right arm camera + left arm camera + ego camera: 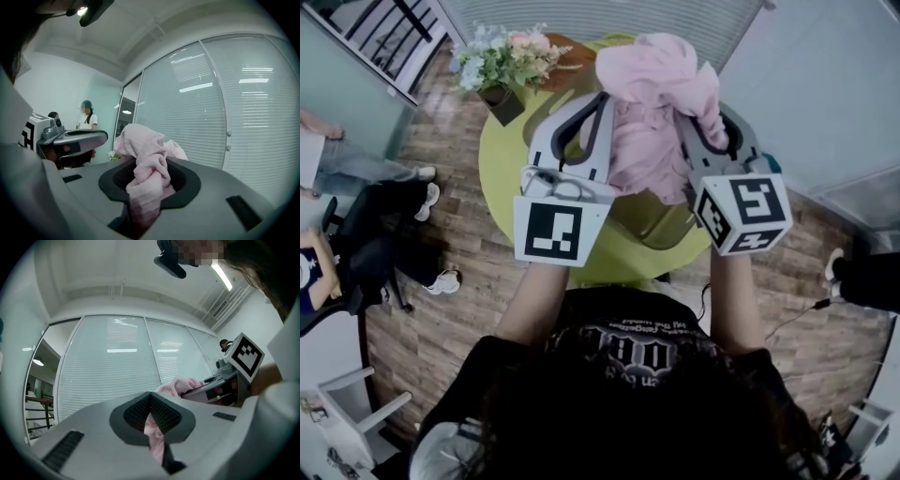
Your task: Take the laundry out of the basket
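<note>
readable text: none | black shirt [623, 349]: white print, too blurred to read

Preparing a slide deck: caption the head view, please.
Left hand-held gripper and right hand-held gripper hold a pink garment above a green round table near a flower arrangement.

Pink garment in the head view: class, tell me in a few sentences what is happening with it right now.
A person holds a gripper in each hand. The left gripper and the right gripper each have their jaws shut on the pink garment, held bunched between them over the green basket on the round yellow-green table. A pot of flowers stands at the table's far edge.
</note>
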The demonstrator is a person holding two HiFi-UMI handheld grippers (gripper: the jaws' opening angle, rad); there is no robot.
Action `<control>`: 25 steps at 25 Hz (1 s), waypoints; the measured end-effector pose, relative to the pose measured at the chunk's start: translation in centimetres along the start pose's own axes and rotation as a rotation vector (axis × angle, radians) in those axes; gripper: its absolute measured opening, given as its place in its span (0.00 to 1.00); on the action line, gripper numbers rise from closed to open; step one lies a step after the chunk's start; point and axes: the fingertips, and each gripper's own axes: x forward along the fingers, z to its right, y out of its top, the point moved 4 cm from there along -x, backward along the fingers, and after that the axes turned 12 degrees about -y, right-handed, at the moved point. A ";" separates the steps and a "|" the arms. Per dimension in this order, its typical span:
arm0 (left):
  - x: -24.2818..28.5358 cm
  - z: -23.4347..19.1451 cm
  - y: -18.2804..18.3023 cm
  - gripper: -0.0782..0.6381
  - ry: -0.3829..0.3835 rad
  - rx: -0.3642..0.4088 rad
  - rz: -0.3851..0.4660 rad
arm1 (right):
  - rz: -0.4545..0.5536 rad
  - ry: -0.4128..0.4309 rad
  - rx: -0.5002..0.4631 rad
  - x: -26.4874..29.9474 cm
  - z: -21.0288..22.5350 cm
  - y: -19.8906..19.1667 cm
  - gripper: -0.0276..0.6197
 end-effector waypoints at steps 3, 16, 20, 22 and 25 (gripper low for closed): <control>0.2 0.3 0.3 0.11 0.021 0.004 0.000 | 0.017 0.008 0.025 -0.1 0.4 0.4 0.23; 7.5 7.1 2.5 0.11 0.039 0.045 0.007 | 0.093 0.052 0.074 -3.1 10.2 2.0 0.23; 9.7 8.7 2.8 0.11 0.026 0.050 0.010 | 0.105 0.032 0.089 -3.8 13.3 2.2 0.23; 10.6 9.8 2.8 0.11 0.016 0.047 0.012 | 0.111 0.020 0.095 -4.5 14.7 2.0 0.23; 11.3 10.9 2.6 0.11 0.002 0.043 0.013 | 0.119 0.011 0.105 -5.3 16.1 1.7 0.23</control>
